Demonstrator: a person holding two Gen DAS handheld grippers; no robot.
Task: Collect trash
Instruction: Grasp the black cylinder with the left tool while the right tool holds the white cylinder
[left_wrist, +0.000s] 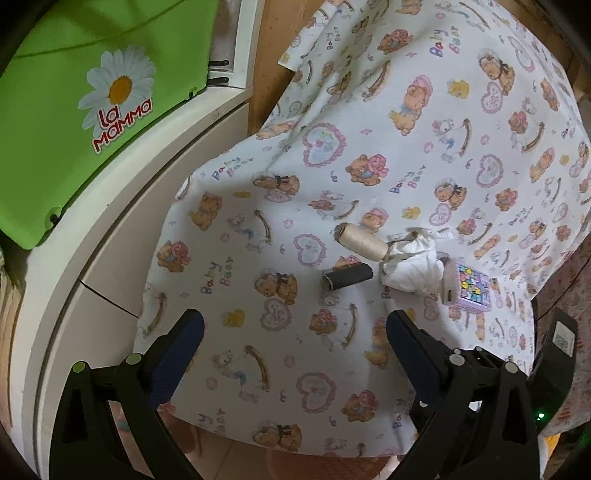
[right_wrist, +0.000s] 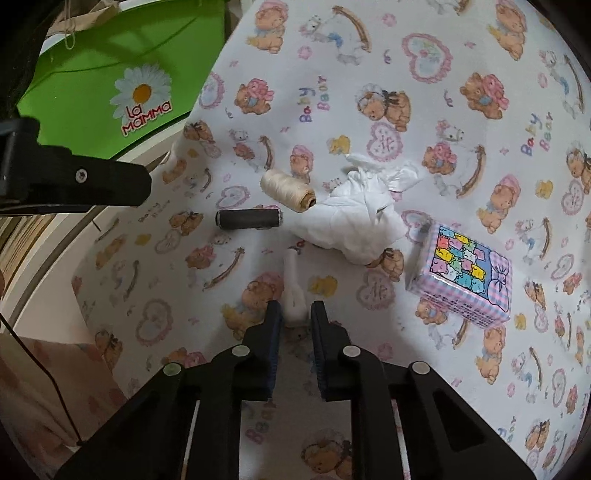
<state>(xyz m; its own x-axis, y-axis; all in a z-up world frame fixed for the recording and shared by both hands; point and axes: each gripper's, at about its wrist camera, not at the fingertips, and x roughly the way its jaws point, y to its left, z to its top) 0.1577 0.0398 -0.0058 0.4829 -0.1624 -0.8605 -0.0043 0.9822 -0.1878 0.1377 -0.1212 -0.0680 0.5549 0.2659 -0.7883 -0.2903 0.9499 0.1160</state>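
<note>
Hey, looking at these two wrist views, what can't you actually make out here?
- Strip of tissue in the right gripper: right wrist view, its lower end is hidden between the fingers, so a firm grip is unclear.
- Tissue pack: left wrist view, the crumpled tissue covers one corner.
- Green bin: both views, cut off by the frame edge; no opening shows.
- Small print on the tissue pack's side: right wrist view, too small.
</note>
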